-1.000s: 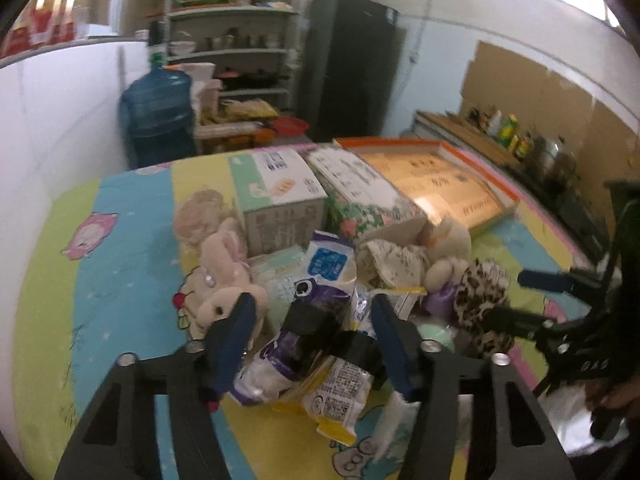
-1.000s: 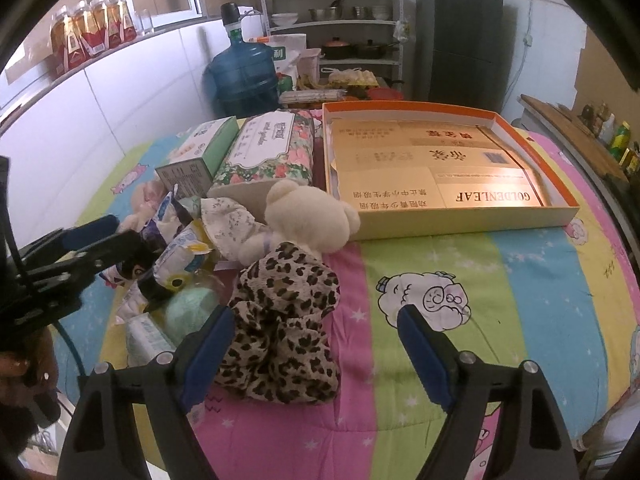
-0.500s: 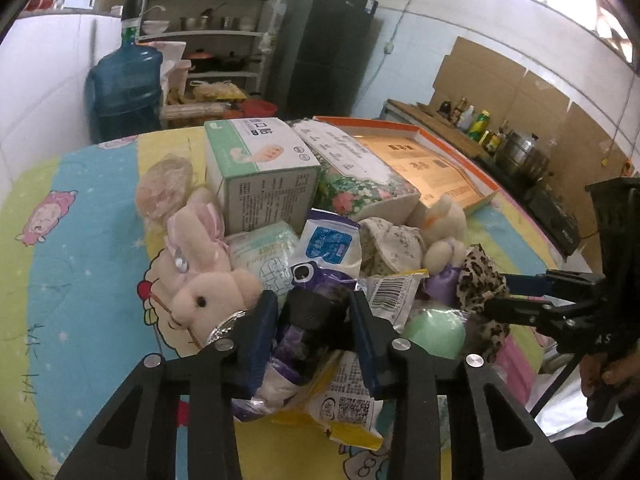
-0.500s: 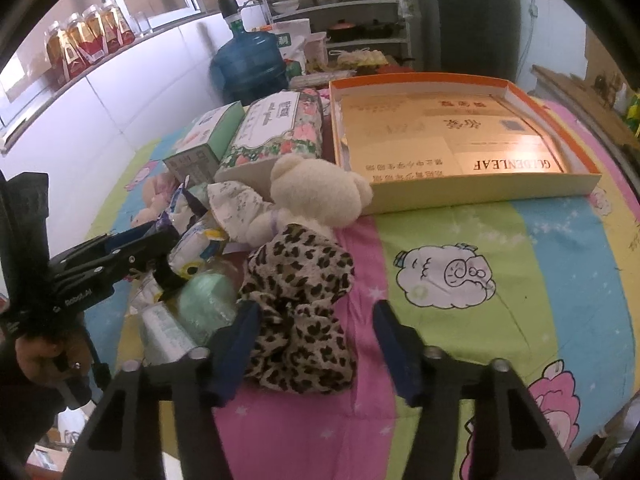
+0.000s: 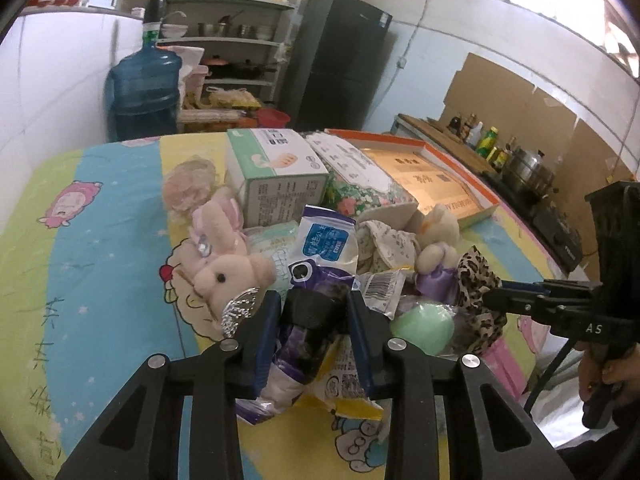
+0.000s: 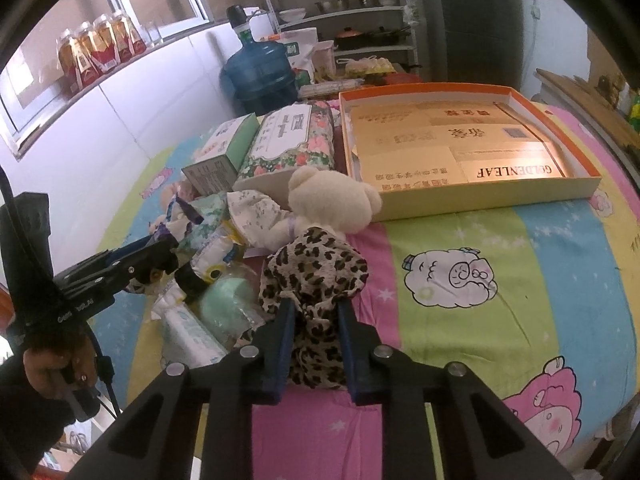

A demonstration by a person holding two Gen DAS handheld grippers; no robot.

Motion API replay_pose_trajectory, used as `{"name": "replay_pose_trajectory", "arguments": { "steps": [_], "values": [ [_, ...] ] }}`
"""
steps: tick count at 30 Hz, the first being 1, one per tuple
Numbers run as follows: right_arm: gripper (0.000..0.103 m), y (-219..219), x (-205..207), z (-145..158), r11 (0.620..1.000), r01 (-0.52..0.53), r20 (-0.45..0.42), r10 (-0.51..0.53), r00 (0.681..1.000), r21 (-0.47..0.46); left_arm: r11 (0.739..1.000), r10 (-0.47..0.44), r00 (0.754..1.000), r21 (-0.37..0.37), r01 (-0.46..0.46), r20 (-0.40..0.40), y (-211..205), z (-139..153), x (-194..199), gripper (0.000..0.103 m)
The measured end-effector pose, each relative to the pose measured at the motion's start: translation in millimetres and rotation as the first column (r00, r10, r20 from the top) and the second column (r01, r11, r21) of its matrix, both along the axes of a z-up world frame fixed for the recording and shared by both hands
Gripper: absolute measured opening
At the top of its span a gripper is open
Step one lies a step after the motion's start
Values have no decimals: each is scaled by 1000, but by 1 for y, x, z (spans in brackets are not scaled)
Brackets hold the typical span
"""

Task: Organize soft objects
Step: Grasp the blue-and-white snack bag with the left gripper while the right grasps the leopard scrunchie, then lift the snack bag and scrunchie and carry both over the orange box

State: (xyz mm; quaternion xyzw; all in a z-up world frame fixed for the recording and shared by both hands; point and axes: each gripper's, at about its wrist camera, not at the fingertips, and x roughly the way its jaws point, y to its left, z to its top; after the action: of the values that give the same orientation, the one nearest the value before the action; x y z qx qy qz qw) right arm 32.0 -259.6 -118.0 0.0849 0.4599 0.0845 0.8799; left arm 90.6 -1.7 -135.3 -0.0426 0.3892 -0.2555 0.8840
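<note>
A cartoon-print bedsheet [image 6: 500, 248] covers the surface beyond both pairs of jaws, with a wide orange-rimmed gift box [image 6: 472, 196] lying far ahead and to the right of the right jaws. A floral tissue pack [image 6: 292, 140] and a green-and-white carton [image 5: 276, 172] stand behind the heap of soft goods. A cream teddy bear [image 6: 328, 196] sits just ahead of the right gripper [image 6: 314, 312], whose blue jaws have just been closing and now pinch the leopard-print cloth [image 6: 316, 268] from both sides, angled down at it. A pink plush rabbit [image 5: 224, 268] lies just left of the left gripper [image 5: 314, 304]; a pale green ball [image 5: 424, 320], apparently wrapped in clear film, sits just right of it. The left jaws have just been closing and clamp a dark block on the purple snack packet [image 5: 316, 264], tilted downward. A hand [image 5: 608, 376] grips the right handle.
</note>
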Motion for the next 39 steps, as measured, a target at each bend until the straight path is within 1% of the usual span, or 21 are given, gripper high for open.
{"name": "replay_pose_trajectory", "arguments": {
  "steps": [10, 13, 14, 15, 16, 17, 18, 20, 25, 26, 27, 28, 29, 30, 31, 32, 33, 34, 39],
  "values": [
    [22, -5, -12, 20, 1000, 26, 68, -26, 997, 4, 1000, 16, 998, -6, -15, 54, 2, 25, -17, 34],
    [22, -5, -13, 20, 999, 31, 55, -30, 998, -14, 1000, 14, 998, -14, -14, 64, 0, 31, -20, 34],
    [25, -5, -12, 18, 999, 44, 42, -42, 998, -26, 1000, 14, 998, -15, -13, 67, 0, 33, -22, 34],
    [44, -6, -11, 13, 998, 57, 6, -57, 998, -20, 1000, 13, 998, -15, -12, 68, -1, 33, -22, 34],
    [60, -7, -10, 8, 998, 58, -17, -58, 998, 8, 1000, 12, 998, -15, -11, 68, -2, 34, -23, 34],
    [88, -10, -10, 4, 996, 58, -35, -56, 998, 64, 1000, 12, 998, -15, -11, 69, -2, 35, -24, 34],
    [94, -13, -10, 1, 993, 64, -39, -60, 997, 101, 1000, 12, 998, -15, -11, 69, -3, 35, -25, 34],
    [95, -14, -9, -1, 989, 71, -40, -67, 997, 127, 1000, 12, 998, -12, -12, 69, -3, 35, -28, 34],
    [95, -10, 1, -12, 994, 73, -68, -68, 995, 79, 1000, 20, 998, -4, -20, 59, 0, 34, -31, 34],
    [91, -9, 4, -16, 995, 73, -83, -67, 994, 66, 1000, 24, 998, -4, -24, 58, 1, 34, -32, 34],
    [75, -8, 6, -20, 996, 73, -103, -67, 992, 56, 1000, 29, 998, -6, -28, 58, 3, 34, -33, 34],
    [64, -7, 9, -25, 996, 75, -134, -69, 989, 42, 999, 34, 998, -7, -34, 57, 5, 34, -34, 34],
    [43, -7, 12, -29, 996, 81, -160, -77, 984, 21, 999, 38, 998, -9, -38, 55, 7, 35, -34, 34],
    [37, -6, 13, -33, 996, 92, -184, -91, 979, -6, 999, 43, 998, -10, -42, 53, 9, 35, -34, 34],
    [32, -7, 12, -35, 995, 99, -191, -100, 977, -13, 999, 48, 997, -8, -48, 52, 10, 34, -34, 34],
    [29, -8, 11, -34, 995, 101, -185, -99, 978, 3, 999, 51, 997, -7, -50, 51, 12, 34, -34, 34],
    [23, -9, 9, -33, 995, 101, -177, -96, 980, 20, 999, 54, 997, -6, -54, 50, 12, 34, -34, 34],
    [21, -10, 8, -31, 995, 99, -168, -92, 982, 33, 998, 57, 997, -7, -57, 50, 13, 34, -34, 34],
    [18, -15, -2, -8, 993, 90, -85, -84, 993, 71, 998, 60, 997, -4, -60, 55, 11, 38, -36, 34]
  ]
}}
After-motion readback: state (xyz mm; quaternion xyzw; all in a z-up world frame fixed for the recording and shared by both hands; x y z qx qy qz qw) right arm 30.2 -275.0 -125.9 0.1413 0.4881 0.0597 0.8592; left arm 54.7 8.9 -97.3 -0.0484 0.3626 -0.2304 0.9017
